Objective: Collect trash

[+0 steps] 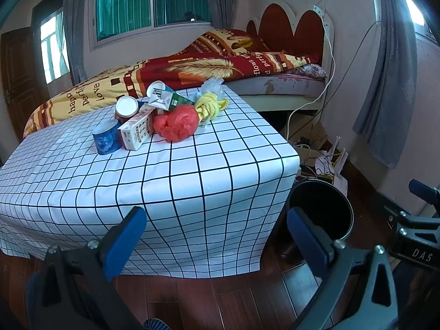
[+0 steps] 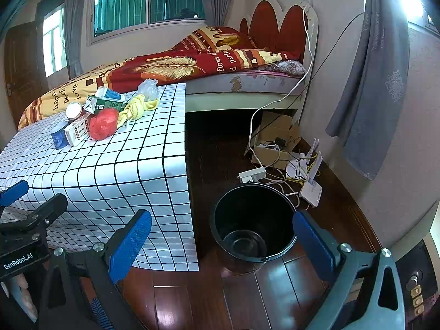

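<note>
From the left wrist view, I found the left gripper [image 1: 217, 229] with its jaws spread wide apart and holding nothing, low in front of the near edge of the bench [image 1: 176, 170], which carried a white cloth with a black grid. The trash sat in one cluster toward the far side of the bench: a blue can [image 1: 106, 139] lying nearest, a white carton [image 1: 137, 133] touching it, a red plastic bag [image 1: 177, 122] just beside the carton, a yellow cloth [image 1: 209, 106] behind the bag, a green-and-white carton [image 1: 170, 100], a brown cup [image 1: 126, 108], and a clear crumpled bag [image 1: 213, 86] at the far corner. The black bin [image 1: 324, 206] stood upright on the wooden floor [image 1: 220, 302], just beside the right-hand corner of the bench. Part of the right gripper [image 1: 420, 220] showed at the right edge. From the right wrist view, I found the right gripper [image 2: 221, 238] with its jaws likewise wide apart and empty, framing the black bin [image 2: 247, 214], whose interior showed bare. The same cluster lay well apart from it on the bench [image 2: 110, 170], with the red plastic bag [image 2: 103, 123] and yellow cloth [image 2: 137, 107] clearest. A bed [image 2: 192, 66] stood behind the bench.
</note>
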